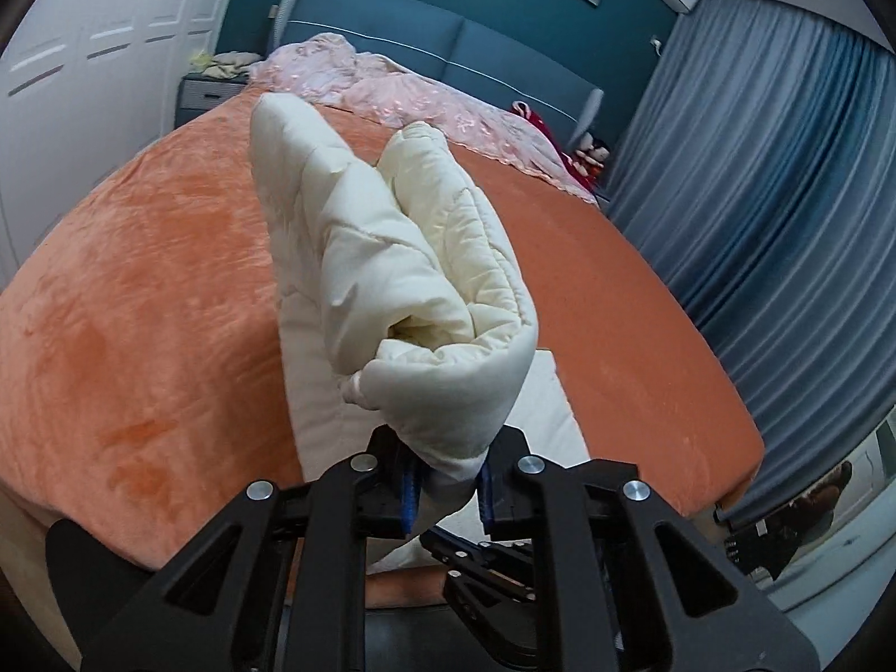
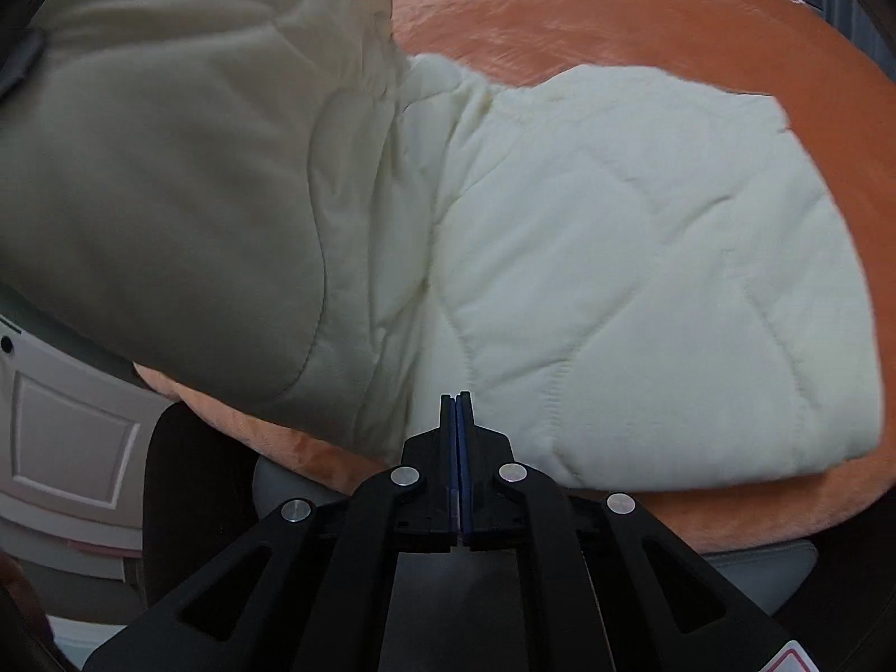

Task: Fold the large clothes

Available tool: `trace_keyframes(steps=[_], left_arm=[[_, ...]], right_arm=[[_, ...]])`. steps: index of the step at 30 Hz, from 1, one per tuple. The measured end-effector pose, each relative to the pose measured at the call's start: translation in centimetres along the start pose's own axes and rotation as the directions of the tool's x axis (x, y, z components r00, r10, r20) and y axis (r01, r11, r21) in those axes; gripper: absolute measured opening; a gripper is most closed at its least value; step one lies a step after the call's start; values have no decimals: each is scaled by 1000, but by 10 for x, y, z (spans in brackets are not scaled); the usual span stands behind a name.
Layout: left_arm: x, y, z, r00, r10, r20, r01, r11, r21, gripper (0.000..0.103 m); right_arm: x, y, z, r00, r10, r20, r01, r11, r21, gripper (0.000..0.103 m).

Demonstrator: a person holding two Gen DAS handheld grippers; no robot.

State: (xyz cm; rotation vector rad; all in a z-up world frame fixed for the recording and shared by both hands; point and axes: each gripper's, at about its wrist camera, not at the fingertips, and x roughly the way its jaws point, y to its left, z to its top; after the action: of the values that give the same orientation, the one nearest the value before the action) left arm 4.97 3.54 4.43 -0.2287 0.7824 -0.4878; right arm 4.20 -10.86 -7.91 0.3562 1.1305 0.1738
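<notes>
A cream quilted garment (image 1: 392,257) lies on the orange bed cover (image 1: 140,280). My left gripper (image 1: 445,473) is shut on a bunched edge of it and holds that part lifted off the bed, so it hangs in a thick fold. In the right wrist view the garment (image 2: 616,280) lies spread flat on the orange bed cover (image 2: 560,28), and the lifted part (image 2: 168,168) hangs shadowed at the left. My right gripper (image 2: 456,400) is shut with its pads together and empty, just above the garment's near edge.
A pink crumpled blanket (image 1: 358,78) lies at the head of the bed by the blue headboard (image 1: 448,39). Blue curtains (image 1: 784,196) hang at the right, white wardrobe doors (image 1: 84,56) at the left. A white cabinet panel (image 2: 67,437) is below left of the bed.
</notes>
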Motion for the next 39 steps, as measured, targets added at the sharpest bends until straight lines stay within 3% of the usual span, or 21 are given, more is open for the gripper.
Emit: trace_keyframes(steps=[5, 9, 11, 14, 16, 17, 18, 20, 22, 27, 30, 31, 32, 33, 35, 39], left_arm=[[57, -38, -12, 993, -38, -110, 42, 998, 40, 15], [106, -57, -42, 964, -44, -263, 57, 997, 43, 21], [114, -62, -57, 953, -48, -299, 64, 997, 47, 22], [93, -62, -62, 960, -54, -275, 76, 995, 69, 40], [67, -55, -61, 966, -97, -240, 109, 993, 36, 65], [55, -51, -61, 971, -95, -218, 104, 994, 27, 69], [44, -46, -61, 978, -79, -192, 86, 996, 30, 71], [36, -37, -63, 983, 4, -183, 7, 998, 58, 71], [41, -22, -69, 970, 104, -220, -84, 992, 97, 71], [62, 14, -93, 930, 181, -319, -172, 983, 56, 71], [78, 25, -106, 910, 218, -353, -202, 976, 84, 71], [82, 27, -109, 906, 222, -360, -203, 975, 90, 71], [88, 29, -112, 901, 231, -366, -211, 973, 95, 70], [90, 30, -115, 897, 234, -374, -212, 972, 100, 70], [91, 31, -120, 894, 249, -373, -226, 968, 106, 65], [97, 47, -117, 884, 256, -392, -256, 965, 52, 39]], right_arm=[[-62, -61, -6, 996, -45, 81, 35, 992, 122, 4], [-96, -93, -10, 990, -71, 124, 47, 983, 180, 4], [-106, -102, -7, 987, -74, 142, 47, 981, 188, 6], [-122, -96, -3, 982, -60, 177, 28, 984, 178, 9], [-132, -91, 2, 979, -45, 200, 13, 988, 155, 10], [-136, -89, 4, 977, -35, 212, 5, 990, 139, 13], [-141, -83, 9, 974, -22, 227, -6, 993, 120, 17], [-147, -72, 17, 966, 7, 258, -30, 996, 85, 55], [-147, -60, 24, 960, 22, 281, -37, 998, 50, 60], [-127, -46, 45, 977, 12, 212, -18, 999, 30, 60], [-114, -45, 51, 986, 7, 169, -16, 998, 53, 58], [-109, -47, 52, 987, 0, 158, -9, 998, 60, 49], [-104, -47, 53, 989, -8, 150, -1, 998, 62, 27], [-101, -49, 54, 990, -11, 140, 2, 998, 65, 19], [-102, -54, 51, 989, -4, 149, -9, 997, 80, 12], [-119, -64, 37, 978, -84, 190, 69, 994, 84, 10]])
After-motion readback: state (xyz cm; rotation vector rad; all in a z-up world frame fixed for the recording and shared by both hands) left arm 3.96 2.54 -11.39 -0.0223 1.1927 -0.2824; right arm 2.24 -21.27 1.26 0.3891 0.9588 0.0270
